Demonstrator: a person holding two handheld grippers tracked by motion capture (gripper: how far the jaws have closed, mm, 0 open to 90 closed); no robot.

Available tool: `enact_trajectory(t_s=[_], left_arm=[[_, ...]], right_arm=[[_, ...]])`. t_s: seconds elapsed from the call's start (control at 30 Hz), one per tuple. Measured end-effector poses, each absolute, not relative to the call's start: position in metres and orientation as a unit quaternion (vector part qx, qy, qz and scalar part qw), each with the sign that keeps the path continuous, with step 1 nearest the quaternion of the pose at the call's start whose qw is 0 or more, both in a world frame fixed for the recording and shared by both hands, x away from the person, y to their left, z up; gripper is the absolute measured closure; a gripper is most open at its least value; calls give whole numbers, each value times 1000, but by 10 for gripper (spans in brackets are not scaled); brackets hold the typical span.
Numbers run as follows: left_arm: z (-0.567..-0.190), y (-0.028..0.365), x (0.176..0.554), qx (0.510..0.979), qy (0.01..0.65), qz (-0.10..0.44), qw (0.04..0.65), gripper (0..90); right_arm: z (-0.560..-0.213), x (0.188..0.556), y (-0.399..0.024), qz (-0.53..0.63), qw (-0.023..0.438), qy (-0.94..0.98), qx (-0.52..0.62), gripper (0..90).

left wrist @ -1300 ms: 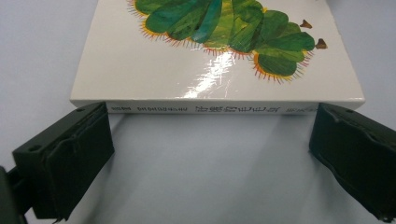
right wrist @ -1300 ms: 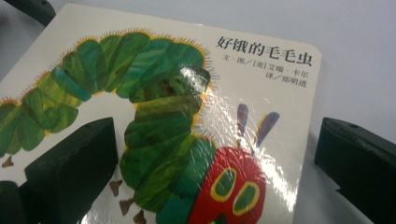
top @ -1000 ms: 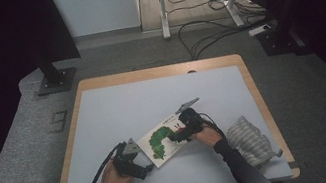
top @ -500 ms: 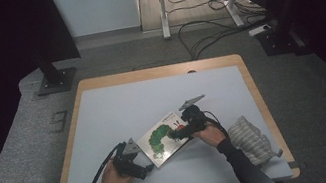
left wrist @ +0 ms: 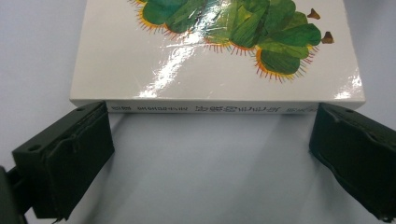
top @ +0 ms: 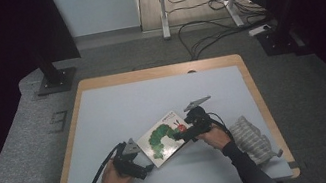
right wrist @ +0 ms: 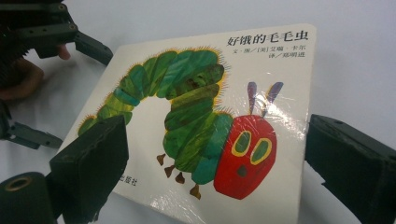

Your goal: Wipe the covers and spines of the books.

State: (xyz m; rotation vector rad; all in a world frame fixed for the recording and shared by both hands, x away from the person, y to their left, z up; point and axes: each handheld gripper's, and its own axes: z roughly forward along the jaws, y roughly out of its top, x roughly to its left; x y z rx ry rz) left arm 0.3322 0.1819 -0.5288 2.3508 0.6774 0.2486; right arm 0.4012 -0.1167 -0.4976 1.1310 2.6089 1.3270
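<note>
Two grippers flank the picture book [top: 165,137]. Our left gripper [top: 140,167] has its jaws spread wide, the book's spine lying just beyond and between them. Our right gripper [top: 186,133] also gapes open, its jaws straddling the cover's caterpillar. The book lies on the pale desk [top: 142,100]; a striped cloth [top: 252,139] sits rightward, cables [top: 206,33] trailing over the floor behind.

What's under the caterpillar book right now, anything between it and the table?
The book lies on the pale table. Along its spine edge, in the left gripper view, it meets bare tabletop with only a shadow. Beneath the cover itself is hidden. The left tongs stand open at that edge.
</note>
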Motion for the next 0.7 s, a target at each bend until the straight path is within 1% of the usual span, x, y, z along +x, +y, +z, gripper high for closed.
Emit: enact_trajectory(t_s=[0.27,0.4,0.63,0.7], left_arm=[[-529,182,332,901,259,95,335,0],[-529,182,332,901,259,94,335,0],[-529,182,332,901,259,94,335,0],[-529,182,332,901,258,94,335,0]], right_arm=[[-493,394,-119,429,3,825,368,55],[-492,391,-121,428,-4,825,370,56],[-491,390,-125,425,-13,826,371,70],[-491,389,-126,428,-23,825,369,91]])
